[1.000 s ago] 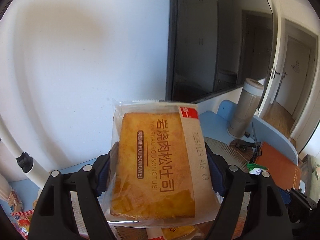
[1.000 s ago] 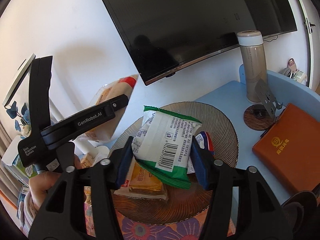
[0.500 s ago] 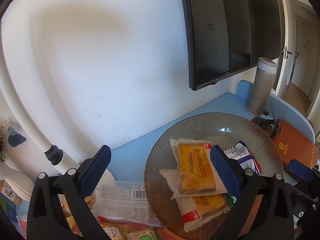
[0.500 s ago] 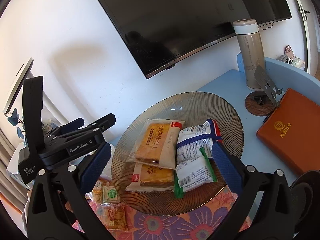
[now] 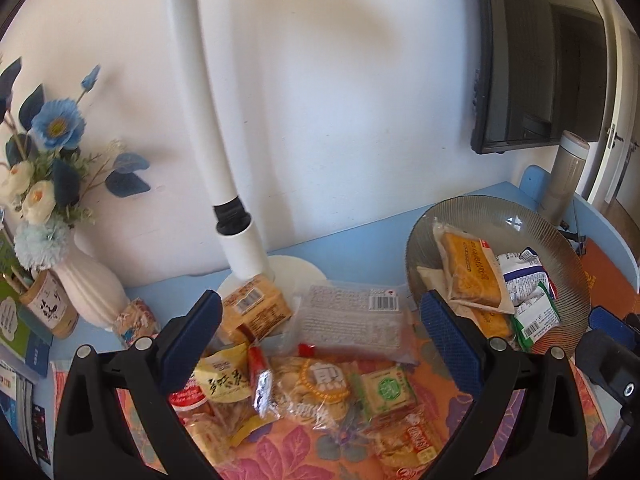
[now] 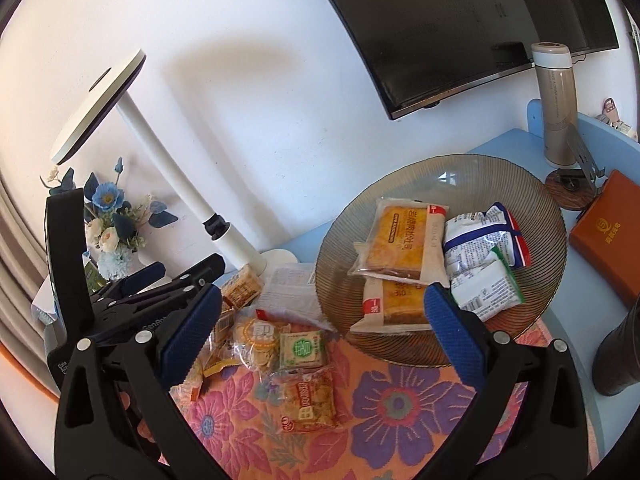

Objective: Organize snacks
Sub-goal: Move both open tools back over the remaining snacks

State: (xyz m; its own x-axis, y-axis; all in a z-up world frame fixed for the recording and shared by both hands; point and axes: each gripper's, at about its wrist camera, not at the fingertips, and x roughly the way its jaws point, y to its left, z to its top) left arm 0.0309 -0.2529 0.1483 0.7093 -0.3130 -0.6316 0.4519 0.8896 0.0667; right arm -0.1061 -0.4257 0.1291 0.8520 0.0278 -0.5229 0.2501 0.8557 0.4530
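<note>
A ribbed glass plate (image 6: 440, 162) holds two stacked toast packs (image 6: 400, 240), a blue-and-white pack (image 6: 484, 236) and a green-and-white pack (image 6: 486, 290). My right gripper (image 6: 320, 320) hangs open and empty above the plate's near-left rim. My left gripper (image 5: 320, 332) is open and empty too, above loose snacks on a flowered mat (image 5: 304, 452). Under it lie a clear flat pack (image 5: 352, 320), a round cracker bag (image 5: 316, 384), a green square pack (image 5: 386, 390) and a yellow pack (image 5: 226, 376). The plate (image 5: 480, 204) sits to its right. The right wrist view shows the left gripper (image 6: 184, 268) at the left.
A white lamp pole (image 5: 208, 120) and its base stand behind the snacks. A white vase of blue flowers (image 5: 92, 284) is at the far left. A thermos (image 6: 556, 100), a wooden coaster (image 6: 568, 184) and an orange box (image 6: 608, 236) lie right of the plate. A wall screen (image 6: 460, 20) hangs above.
Both grippers opened and let go of their packs: the toast pack and the green-and-white pack now lie on the plate. Both drew back, and the left one swung left over the loose snacks.
</note>
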